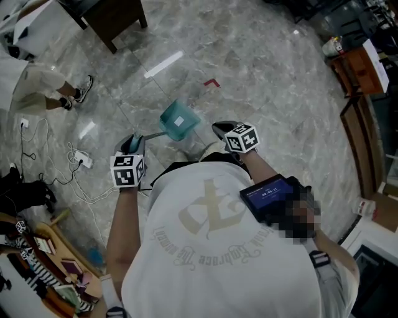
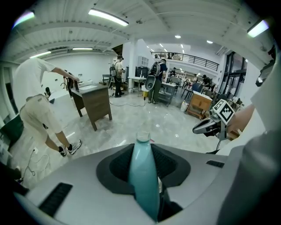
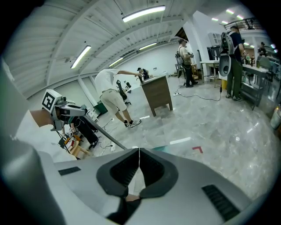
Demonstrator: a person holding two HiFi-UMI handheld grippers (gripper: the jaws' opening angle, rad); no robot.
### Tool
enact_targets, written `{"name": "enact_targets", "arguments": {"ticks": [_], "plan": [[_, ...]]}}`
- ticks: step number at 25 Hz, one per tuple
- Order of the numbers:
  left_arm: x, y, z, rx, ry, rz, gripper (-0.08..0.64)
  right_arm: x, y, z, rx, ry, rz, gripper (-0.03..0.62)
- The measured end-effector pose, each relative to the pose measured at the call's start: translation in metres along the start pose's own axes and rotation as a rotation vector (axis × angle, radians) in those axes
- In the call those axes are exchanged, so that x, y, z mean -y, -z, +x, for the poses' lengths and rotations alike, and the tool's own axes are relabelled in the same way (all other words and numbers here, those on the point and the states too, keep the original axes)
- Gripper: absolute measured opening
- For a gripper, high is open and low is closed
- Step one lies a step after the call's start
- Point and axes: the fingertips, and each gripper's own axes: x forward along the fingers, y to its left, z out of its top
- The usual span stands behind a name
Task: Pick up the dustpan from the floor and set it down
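Left gripper (image 1: 133, 145): jaws partly closed and clamped on the teal grip (image 2: 143, 176) of the dustpan's handle. The grip fills the gap between the pads and juts out past the jaw tips. Right gripper (image 1: 223, 129): jaws shut tip to tip with nothing between them, touching nothing, held beside the left gripper and apart from it. Grey pole (image 1: 155, 134): runs forward from the left gripper to the pan. Dustpan (image 1: 179, 121): teal, at the pole's far end, ahead of both grippers and between them; from the right gripper's view only a teal sliver shows over the closed jaws. Whether the pan touches the floor (image 1: 267, 74) cannot be told. Red corner mark (image 1: 212, 82): on the grey marbled floor just beyond the dustpan. White cables (image 1: 37, 140) and a power strip (image 1: 84, 161): on the floor to the left of the left gripper. Bystander (image 1: 34, 84): white top, beige shorts, sneakers, bent forward farther left. Dark wooden cabinet (image 1: 115, 18): stands on the floor beyond the bystander.
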Motion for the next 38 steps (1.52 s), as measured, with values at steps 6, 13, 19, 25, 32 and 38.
{"name": "enact_targets", "arguments": {"ticks": [6, 13, 19, 25, 32, 38], "plan": [[-0.01, 0.002, 0.01, -0.018, 0.0, -0.036, 0.109, 0.009, -0.004, -0.008, 0.004, 0.038, 0.017, 0.018], [-0.016, -0.002, 0.022, -0.025, 0.02, -0.044, 0.11, 0.019, -0.011, -0.017, 0.024, 0.087, 0.028, 0.018], [-0.021, 0.0, 0.035, -0.036, 0.031, -0.051, 0.11, 0.02, -0.011, -0.022, 0.049, 0.114, 0.053, 0.018], [-0.017, 0.008, 0.052, -0.063, 0.053, -0.03, 0.112, 0.027, 0.012, -0.027, 0.056, 0.143, 0.107, 0.018], [-0.005, 0.011, 0.077, -0.121, 0.075, 0.003, 0.112, 0.044, 0.024, -0.037, 0.074, 0.167, 0.163, 0.018], [0.007, 0.017, 0.101, -0.159, 0.092, 0.02, 0.112, 0.062, 0.035, -0.049, 0.082, 0.189, 0.211, 0.018]]}}
